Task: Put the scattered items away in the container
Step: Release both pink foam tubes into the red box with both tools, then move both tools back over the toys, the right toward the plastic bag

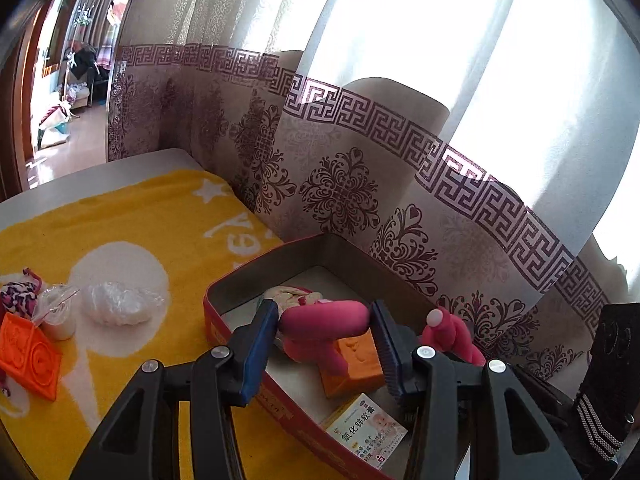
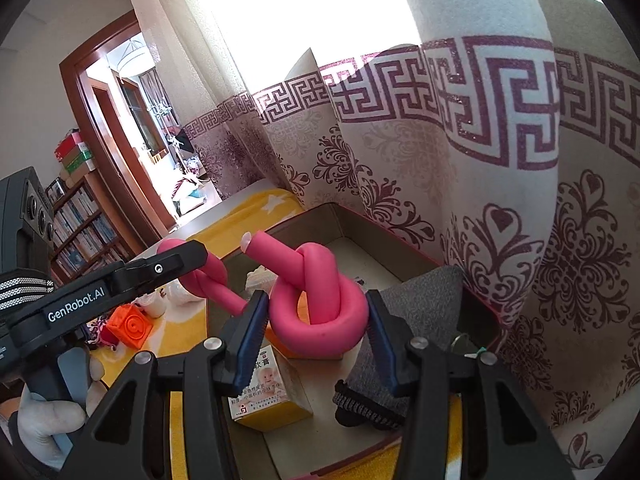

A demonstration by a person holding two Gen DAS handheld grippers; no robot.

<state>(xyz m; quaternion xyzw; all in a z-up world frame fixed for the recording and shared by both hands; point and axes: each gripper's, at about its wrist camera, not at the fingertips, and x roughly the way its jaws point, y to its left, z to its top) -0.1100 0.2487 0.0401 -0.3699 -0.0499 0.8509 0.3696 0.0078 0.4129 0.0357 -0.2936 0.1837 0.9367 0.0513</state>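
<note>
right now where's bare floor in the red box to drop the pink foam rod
Free: the far corner of the red box by the curtain. Crowded: the near end, with the orange block, ointment carton and grey cloth.

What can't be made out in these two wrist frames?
- Left wrist view: plush toy in red box, mostly behind pink foam rod.
- Left wrist view: leopard-print item, cut by the left edge.
- Right wrist view: small metal piece beside grey cloth, too small to identify.
</note>
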